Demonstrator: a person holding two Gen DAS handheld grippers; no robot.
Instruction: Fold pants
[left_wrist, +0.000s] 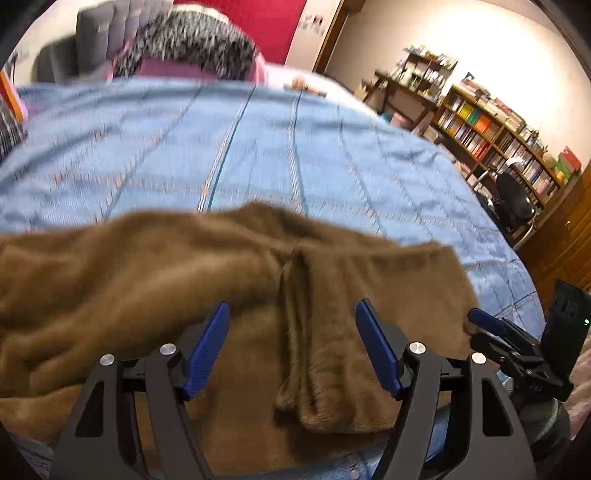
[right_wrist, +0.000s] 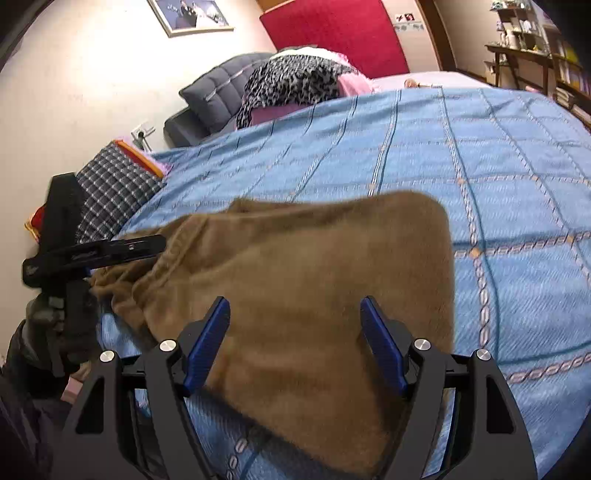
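Observation:
Brown fleece pants lie folded and rumpled on a blue quilted bedspread, near its front edge. My left gripper hovers over them, open; a thick fold of the cloth runs between its blue fingers without being pressed. The right gripper's blue finger shows beside the pants' right edge. In the right wrist view the pants form a flat brown panel, and my right gripper stands open just above its near part. The left gripper appears side-on at the pants' bunched left end.
Pillows and a leopard-print blanket pile at the head of the bed by a red headboard. A checked cushion lies at the left edge. Bookshelves and a black office chair stand to the right of the bed.

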